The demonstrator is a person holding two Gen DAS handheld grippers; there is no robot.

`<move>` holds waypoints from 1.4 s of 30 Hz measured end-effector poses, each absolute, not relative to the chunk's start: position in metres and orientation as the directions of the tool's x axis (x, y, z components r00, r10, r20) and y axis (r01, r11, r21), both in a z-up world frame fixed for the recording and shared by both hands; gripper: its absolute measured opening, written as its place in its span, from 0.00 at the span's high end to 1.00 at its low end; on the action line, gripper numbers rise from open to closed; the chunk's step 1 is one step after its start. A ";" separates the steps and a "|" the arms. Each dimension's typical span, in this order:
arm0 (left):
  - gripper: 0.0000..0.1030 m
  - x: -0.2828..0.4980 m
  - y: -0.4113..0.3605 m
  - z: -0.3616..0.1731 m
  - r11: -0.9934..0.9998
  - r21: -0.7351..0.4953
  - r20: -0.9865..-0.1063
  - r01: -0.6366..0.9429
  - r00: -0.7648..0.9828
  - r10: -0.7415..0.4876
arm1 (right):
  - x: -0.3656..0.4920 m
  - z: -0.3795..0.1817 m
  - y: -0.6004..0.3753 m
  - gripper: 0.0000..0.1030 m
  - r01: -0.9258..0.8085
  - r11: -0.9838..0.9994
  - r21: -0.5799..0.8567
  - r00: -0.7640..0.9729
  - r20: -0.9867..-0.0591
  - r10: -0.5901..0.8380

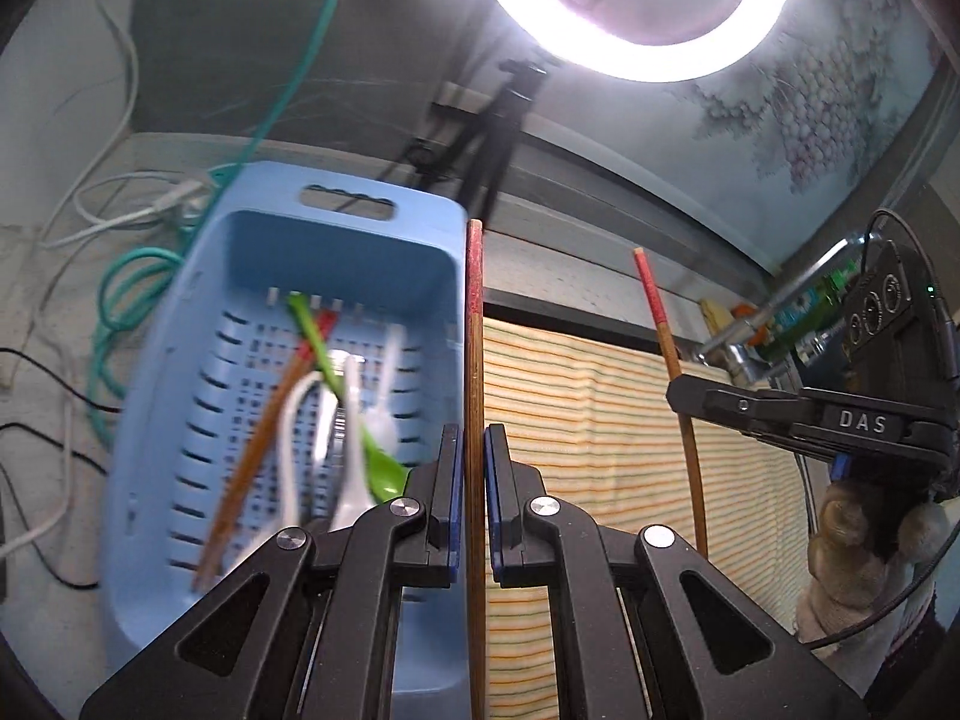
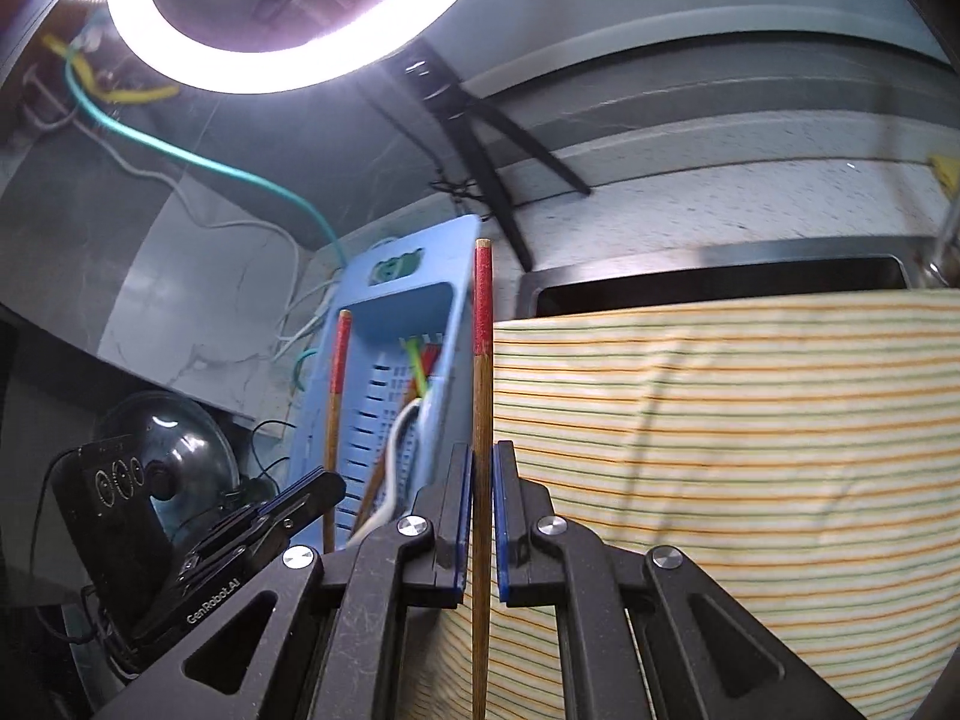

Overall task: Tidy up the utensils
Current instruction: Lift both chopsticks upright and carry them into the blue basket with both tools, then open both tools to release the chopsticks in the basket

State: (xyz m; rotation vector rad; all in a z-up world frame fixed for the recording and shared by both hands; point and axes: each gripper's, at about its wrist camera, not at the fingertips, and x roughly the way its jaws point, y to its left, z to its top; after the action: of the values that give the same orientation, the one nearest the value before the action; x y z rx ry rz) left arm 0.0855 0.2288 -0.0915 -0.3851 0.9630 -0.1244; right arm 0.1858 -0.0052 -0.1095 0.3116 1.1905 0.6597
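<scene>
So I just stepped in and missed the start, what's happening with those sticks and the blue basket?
A person is sorting utensils with two handheld grippers. The left gripper is shut on one red-tipped chopstick, and the right gripper is shut on another chopstick, both held above the striped cloth. The blue basket beside the cloth already holds chopsticks, a green spoon and white utensils.
</scene>
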 end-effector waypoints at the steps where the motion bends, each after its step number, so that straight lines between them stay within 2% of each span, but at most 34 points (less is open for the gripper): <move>1: 0.94 0.085 0.235 -0.092 0.927 -0.368 -0.778 -0.076 0.570 -0.263 | 0.186 -0.109 0.004 0.94 -0.317 0.769 0.555 0.206 -0.751 0.628; 17: 0.94 0.096 0.296 -0.108 0.931 -0.325 -0.813 -0.167 0.551 -0.185 | 0.196 -0.134 0.101 0.94 -0.331 0.742 0.583 0.108 -0.758 0.643; 29: 0.94 0.102 0.306 -0.111 0.937 -0.292 -0.829 -0.194 0.539 -0.147 | 0.203 -0.143 0.119 0.91 -0.361 0.749 0.555 0.096 -0.777 0.622; 33: 0.86 0.104 0.307 -0.109 0.937 -0.286 -0.827 -0.199 0.545 -0.137 | 0.205 -0.143 0.118 0.91 -0.367 0.747 0.555 0.095 -0.776 0.623; 42: 0.86 0.102 0.305 -0.106 0.941 -0.268 -0.830 -0.207 0.546 -0.116 | 0.204 -0.139 0.114 0.91 -0.384 0.744 0.546 0.094 -0.779 0.620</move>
State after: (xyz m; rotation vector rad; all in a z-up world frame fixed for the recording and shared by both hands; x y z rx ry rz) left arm 0.1017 0.3049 -0.1056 -0.3561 0.9973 0.0557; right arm 0.2043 0.1139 -0.1391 0.2237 1.2745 0.7540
